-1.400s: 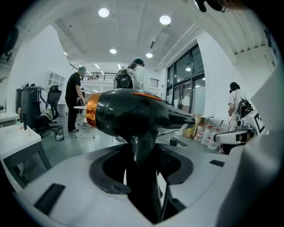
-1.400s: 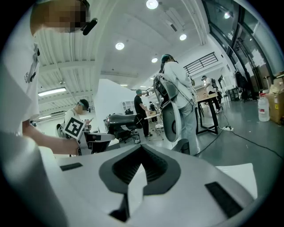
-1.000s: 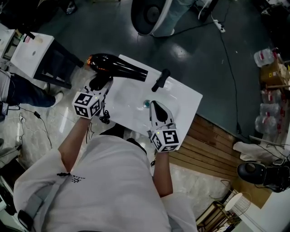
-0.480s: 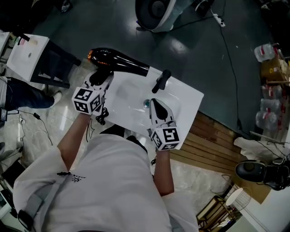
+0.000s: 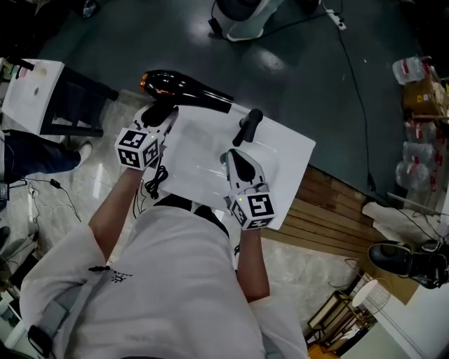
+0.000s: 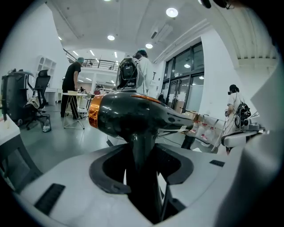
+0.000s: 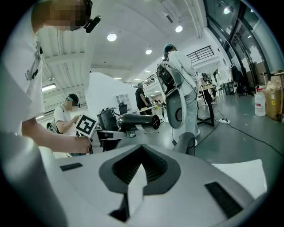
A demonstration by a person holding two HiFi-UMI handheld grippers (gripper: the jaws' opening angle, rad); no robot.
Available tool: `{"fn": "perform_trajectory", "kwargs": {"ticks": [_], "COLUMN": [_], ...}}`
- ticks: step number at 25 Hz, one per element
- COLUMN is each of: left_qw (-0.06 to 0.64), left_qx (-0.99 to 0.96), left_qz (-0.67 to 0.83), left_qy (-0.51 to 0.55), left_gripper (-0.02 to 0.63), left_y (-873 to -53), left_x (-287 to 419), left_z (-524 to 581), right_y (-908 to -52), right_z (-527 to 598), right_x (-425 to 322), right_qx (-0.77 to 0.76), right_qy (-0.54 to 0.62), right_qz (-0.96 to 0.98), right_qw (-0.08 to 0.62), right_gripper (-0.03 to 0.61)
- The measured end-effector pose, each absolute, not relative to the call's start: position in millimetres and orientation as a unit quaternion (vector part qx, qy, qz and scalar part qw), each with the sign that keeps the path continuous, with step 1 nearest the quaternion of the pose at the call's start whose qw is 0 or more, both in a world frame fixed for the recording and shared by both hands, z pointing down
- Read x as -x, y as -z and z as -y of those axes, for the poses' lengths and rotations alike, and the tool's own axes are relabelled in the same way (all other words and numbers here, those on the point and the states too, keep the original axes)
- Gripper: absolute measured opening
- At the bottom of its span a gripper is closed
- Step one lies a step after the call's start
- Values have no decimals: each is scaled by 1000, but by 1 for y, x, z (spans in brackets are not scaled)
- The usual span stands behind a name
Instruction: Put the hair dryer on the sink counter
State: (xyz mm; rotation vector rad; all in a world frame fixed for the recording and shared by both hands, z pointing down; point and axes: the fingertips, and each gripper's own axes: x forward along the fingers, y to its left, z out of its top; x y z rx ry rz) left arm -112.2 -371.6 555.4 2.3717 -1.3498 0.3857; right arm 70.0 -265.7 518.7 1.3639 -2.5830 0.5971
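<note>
The black hair dryer point(image 5: 186, 87) with an orange ring at its back hangs level over the far left corner of the white sink counter point(image 5: 287, 151). Its nozzle points right, toward the black faucet point(image 5: 248, 126). My left gripper point(image 5: 163, 116) is shut on the dryer's handle from below. In the left gripper view the handle point(image 6: 143, 164) stands upright between the jaws of the left gripper point(image 6: 142, 181), under the dryer's body point(image 6: 133, 113). My right gripper point(image 5: 233, 156) hovers shut and empty over the basin. In the right gripper view its tips point(image 7: 133, 177) meet, and the dryer point(image 7: 135, 120) shows beyond them.
Dark floor lies beyond the counter, with a white round machine point(image 5: 242, 10) and a cable. A white side table point(image 5: 31, 95) stands to the left. Wooden planks point(image 5: 330, 217), water bottles point(image 5: 414, 70) and a black appliance point(image 5: 393, 259) are to the right. Several people stand in the background.
The left gripper has carried the hair dryer a little farther away, toward the counter's far edge. The right gripper has shifted slightly toward the faucet and stays shut.
</note>
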Motion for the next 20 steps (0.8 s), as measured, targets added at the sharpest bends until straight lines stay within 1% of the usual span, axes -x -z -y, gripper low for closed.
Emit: {"fn": "perform_trajectory", "kwargs": {"ticks": [6,20], "left_qw": [210,254], "left_qx": [-845,-840], "left_qz": [468,445], "left_qy": [-150,-179], "left_gripper": [183,183], "left_y": [-578,-639], "left_x": [98,89], "left_z": [389,412], "right_y": [-528,-555], "right_z": [283,293], "right_x": [-69,-43], "right_qx": [-458,-461], "right_qy": [-208,-227], "right_qz": [860,852], "right_qw": [85,103], "right_gripper": [8,8]}}
